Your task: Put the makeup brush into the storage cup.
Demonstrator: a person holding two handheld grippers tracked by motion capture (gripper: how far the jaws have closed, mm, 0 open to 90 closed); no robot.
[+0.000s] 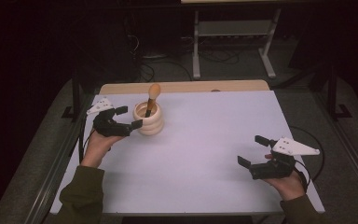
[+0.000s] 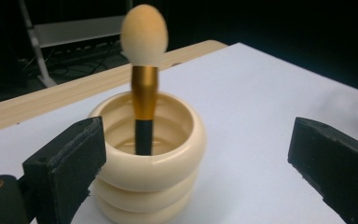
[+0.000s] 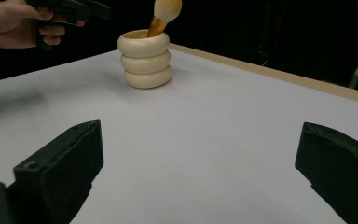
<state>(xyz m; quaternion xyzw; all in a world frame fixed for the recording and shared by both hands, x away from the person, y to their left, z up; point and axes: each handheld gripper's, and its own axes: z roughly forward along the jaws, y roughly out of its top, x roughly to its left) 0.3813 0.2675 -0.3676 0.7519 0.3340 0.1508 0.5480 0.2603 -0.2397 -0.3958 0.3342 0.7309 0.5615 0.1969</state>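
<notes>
A person is sitting at a white table (image 1: 200, 154), holding a gripper in each hand. The left gripper (image 1: 129, 117) is hovering just beside a cream ribbed holder (image 1: 148, 119) near the table's far left, jaws spread wide and gripping nothing. A makeup brush (image 1: 152, 97) is standing tilted inside the holder. The right gripper (image 1: 252, 150) is waiting well apart near the right edge, also wide open and empty.

Two handheld black tongs, each gripped by a person wearing olive-green long sleeves (image 1: 81, 191). The left tongs (image 1: 128, 118) and right tongs (image 1: 251, 150) have two blocky black jaws with matte, rough pads. A pale grey three-cornered plate with small dark screw holes sits atop each. A thin black cable trails from each.
</notes>
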